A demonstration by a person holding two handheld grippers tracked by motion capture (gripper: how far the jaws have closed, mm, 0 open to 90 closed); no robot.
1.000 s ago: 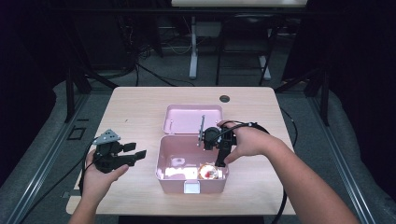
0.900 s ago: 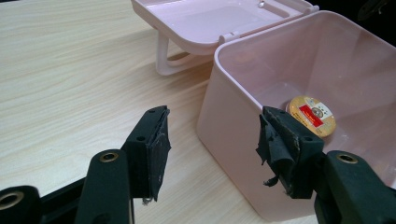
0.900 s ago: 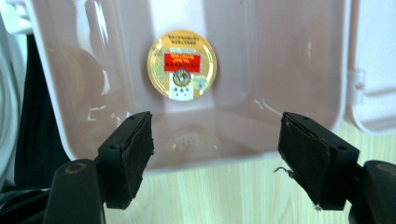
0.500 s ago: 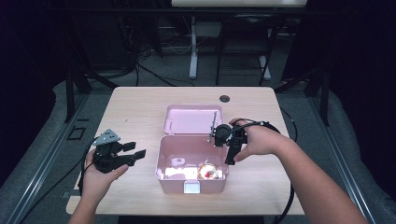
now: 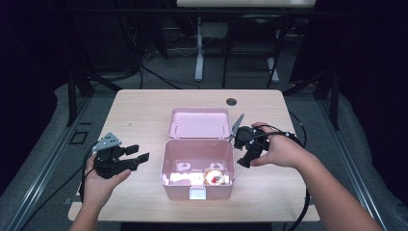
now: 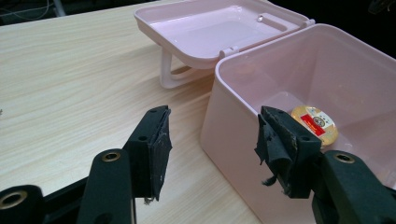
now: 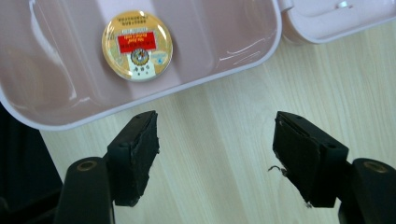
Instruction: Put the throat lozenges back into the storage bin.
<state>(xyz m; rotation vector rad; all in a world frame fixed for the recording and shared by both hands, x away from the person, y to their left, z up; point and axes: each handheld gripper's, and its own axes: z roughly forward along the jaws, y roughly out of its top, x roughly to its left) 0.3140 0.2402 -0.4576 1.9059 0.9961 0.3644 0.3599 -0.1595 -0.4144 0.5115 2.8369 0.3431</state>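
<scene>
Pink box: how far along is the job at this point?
Done: the pink box lies open with its lid folded back, and a round tin sits inside on the bottom. In hand: nothing; the right gripper is open above bare table beside the box, and the left gripper is open and empty too. Left: probably closing the lid.

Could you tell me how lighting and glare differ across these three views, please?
High view: dark surroundings, lit table, hot glare inside the pink box. Left gripper view: even, sharp. Right gripper view: bright streaks on the box wall, round tin legible.
</scene>
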